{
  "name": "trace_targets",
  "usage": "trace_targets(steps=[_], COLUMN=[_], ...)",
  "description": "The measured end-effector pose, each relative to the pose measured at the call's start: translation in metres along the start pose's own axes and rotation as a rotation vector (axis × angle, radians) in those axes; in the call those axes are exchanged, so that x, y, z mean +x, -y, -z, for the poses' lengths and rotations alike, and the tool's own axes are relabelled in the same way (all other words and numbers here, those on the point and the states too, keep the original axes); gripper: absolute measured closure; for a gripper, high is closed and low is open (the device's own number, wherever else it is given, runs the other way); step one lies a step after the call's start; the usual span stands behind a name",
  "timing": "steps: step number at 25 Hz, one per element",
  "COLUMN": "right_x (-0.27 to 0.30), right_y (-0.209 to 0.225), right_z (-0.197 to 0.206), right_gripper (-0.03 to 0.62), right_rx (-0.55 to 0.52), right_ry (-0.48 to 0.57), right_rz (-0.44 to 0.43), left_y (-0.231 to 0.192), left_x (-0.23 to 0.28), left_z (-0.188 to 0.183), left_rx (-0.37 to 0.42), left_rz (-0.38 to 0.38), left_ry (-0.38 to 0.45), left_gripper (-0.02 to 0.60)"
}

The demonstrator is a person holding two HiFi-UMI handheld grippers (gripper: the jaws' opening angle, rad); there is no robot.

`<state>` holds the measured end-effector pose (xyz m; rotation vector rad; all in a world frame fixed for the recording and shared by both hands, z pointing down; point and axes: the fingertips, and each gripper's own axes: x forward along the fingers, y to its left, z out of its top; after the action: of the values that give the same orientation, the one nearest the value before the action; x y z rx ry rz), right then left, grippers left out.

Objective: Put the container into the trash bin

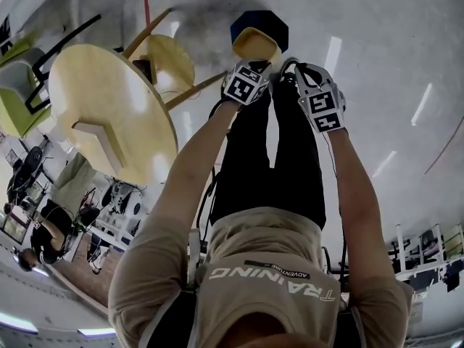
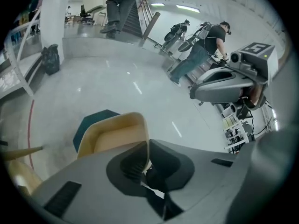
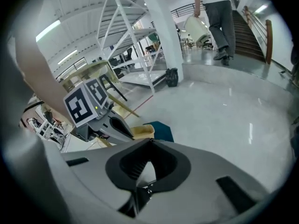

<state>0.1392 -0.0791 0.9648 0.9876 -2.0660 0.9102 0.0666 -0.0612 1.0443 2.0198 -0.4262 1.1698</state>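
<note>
A beige open-top container (image 1: 254,44) hangs just above a dark teal octagonal trash bin (image 1: 262,22) on the pale floor. My left gripper (image 1: 259,64) is shut on the container's near wall; in the left gripper view the container (image 2: 112,134) fills the space ahead of the jaws, with the bin (image 2: 93,122) beneath it. My right gripper (image 1: 290,68) is close beside the left one, shut with nothing in it. In the right gripper view its jaw tips meet (image 3: 150,141), and the container (image 3: 143,131) and the bin (image 3: 162,130) lie ahead to the left.
A round yellow table (image 1: 109,111) and a wooden-legged yellow chair (image 1: 172,60) stand left of the bin. A green chair (image 1: 18,85) is further left. A black bag (image 2: 50,59) leans by a white column. People work at a rack (image 2: 210,36) in the distance.
</note>
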Motion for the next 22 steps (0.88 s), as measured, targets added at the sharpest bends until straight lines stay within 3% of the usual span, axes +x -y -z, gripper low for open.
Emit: trace_targets(steps=[5,12,22], right_x=[0.042,0.04,0.05], right_y=[0.007,0.028,0.026], right_z=[0.016,0.014,0.017], right_gripper=[0.589,0.589,0.589], right_rx=[0.028,0.036,0.069], right_ry=[-0.047,-0.048,-0.067], right_rz=[-0.042,-0.045,-0.063], left_y=[-0.026,-0.027,-0.055], left_x=[0.033,0.058,0.053], left_z=[0.004,0.001,0.002], left_rx=[-0.025,-0.009,-0.031], left_rz=[-0.003,0.006,-0.008], left_ry=[-0.009,-0.041,-0.069], left_gripper=[0.56,0.556,0.525])
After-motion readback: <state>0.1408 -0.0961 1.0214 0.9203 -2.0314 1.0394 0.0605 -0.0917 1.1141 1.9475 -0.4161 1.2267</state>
